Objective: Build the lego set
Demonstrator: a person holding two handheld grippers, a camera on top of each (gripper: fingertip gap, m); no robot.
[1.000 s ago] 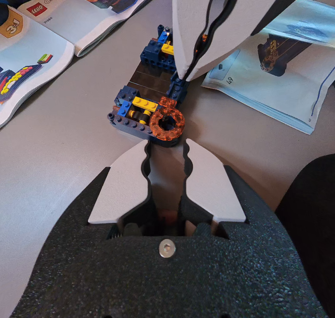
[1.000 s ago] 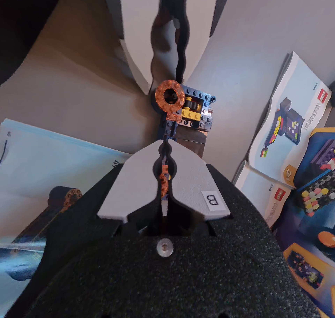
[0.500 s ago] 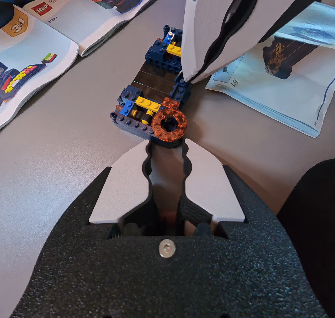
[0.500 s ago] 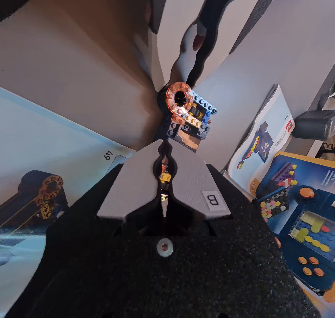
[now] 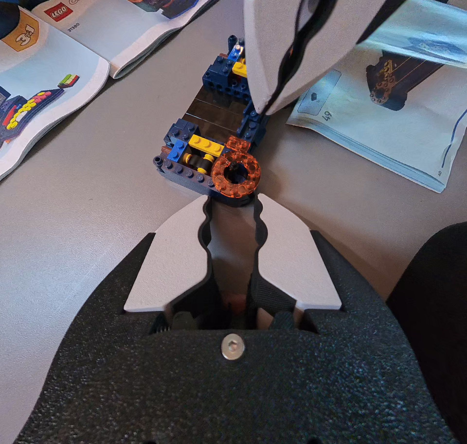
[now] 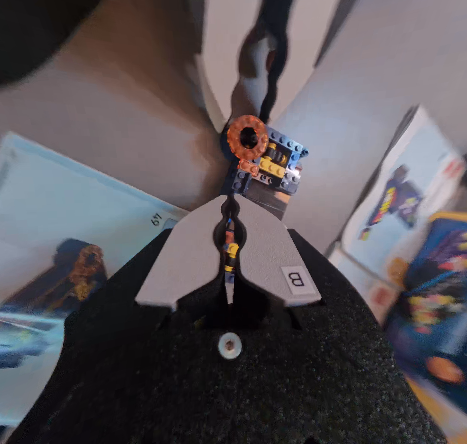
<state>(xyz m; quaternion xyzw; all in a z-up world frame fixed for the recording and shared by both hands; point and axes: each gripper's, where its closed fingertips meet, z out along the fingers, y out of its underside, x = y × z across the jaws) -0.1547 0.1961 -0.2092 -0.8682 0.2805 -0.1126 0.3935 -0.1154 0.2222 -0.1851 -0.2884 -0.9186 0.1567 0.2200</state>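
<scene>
**Two tongs at either end of a brick model**

A grey surface (image 5: pixel 75 204) carried everything. The largest things on it were printed booklets: an open pale-blue one (image 5: pixel 379 133) to the right in the left wrist view, and two white-covered ones (image 5: pixel 121 27) at upper left. In the right wrist view, blurred, a dark blue box (image 6: pixel 434 305) with coloured pictures lay at the right edge.

Between the booklets sat a dark blue brick model (image 5: pixel 214 118) with a glossy black flat middle, yellow bricks (image 5: pixel 206 144) and a bright blue brick (image 5: pixel 178 149). A clear orange ring (image 5: pixel 235 175) stood at its near corner, with a small clear orange plate (image 5: pixel 237 143) just behind it.

The left tongs (image 5: pixel 230 199) stood apart, their tips on either side of the dark rounded base under the ring; whether the pads pressed on it could not be told. The right tongs (image 6: pixel 230 198) were closed, tips together, resting on the dark blue studded edge (image 5: pixel 252 125) at the model's side, gripping nothing that showed plainly.
</scene>
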